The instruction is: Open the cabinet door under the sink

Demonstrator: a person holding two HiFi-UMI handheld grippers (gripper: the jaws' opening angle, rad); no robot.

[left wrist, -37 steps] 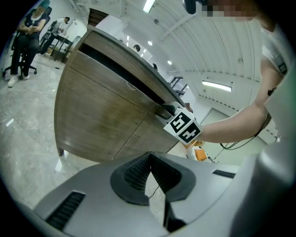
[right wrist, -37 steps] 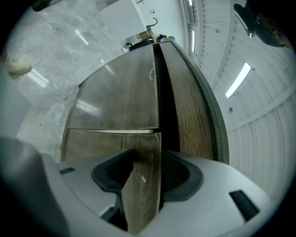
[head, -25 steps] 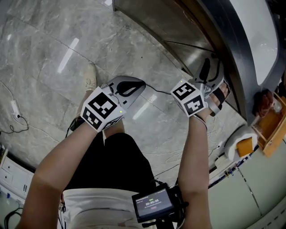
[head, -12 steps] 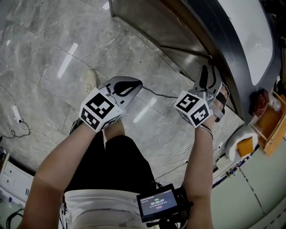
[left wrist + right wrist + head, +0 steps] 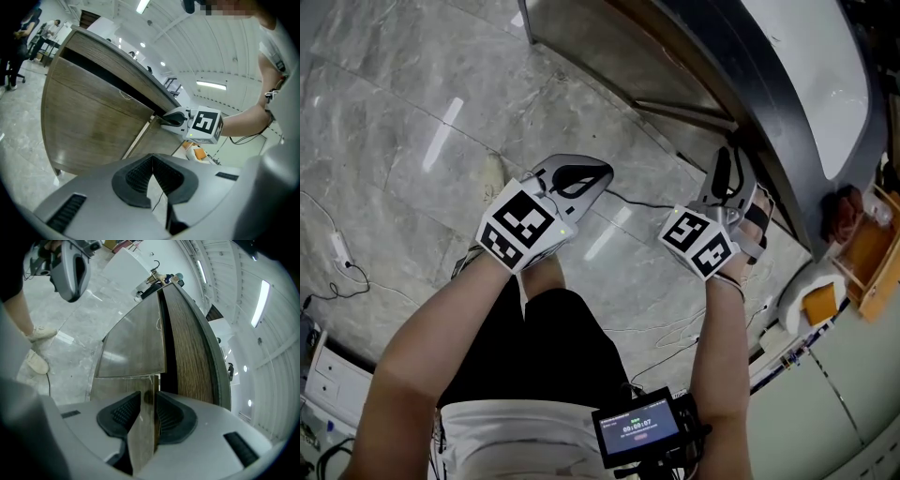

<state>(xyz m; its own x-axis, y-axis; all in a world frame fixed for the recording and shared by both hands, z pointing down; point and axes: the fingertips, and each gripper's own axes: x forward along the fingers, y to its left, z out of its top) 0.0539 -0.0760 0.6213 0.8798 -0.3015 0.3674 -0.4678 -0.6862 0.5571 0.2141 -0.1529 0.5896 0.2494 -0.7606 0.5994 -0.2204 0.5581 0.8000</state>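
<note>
The left gripper has drifted up the head view, and the right gripper's jaws have just been closing. Under the sink the cabinet door stands ajar, its free edge upright. Only the right gripper view shows the pads clamping that edge. The left jaws are clenched and empty.

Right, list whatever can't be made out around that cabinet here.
- Cabinet interior: only a dark gap in the right gripper view; the cabinet door hides the rest.
- Sink: head view, cut off by the top edge.
- Screen text: head view, too small to read.
- Door hinges: shown in no view.
</note>
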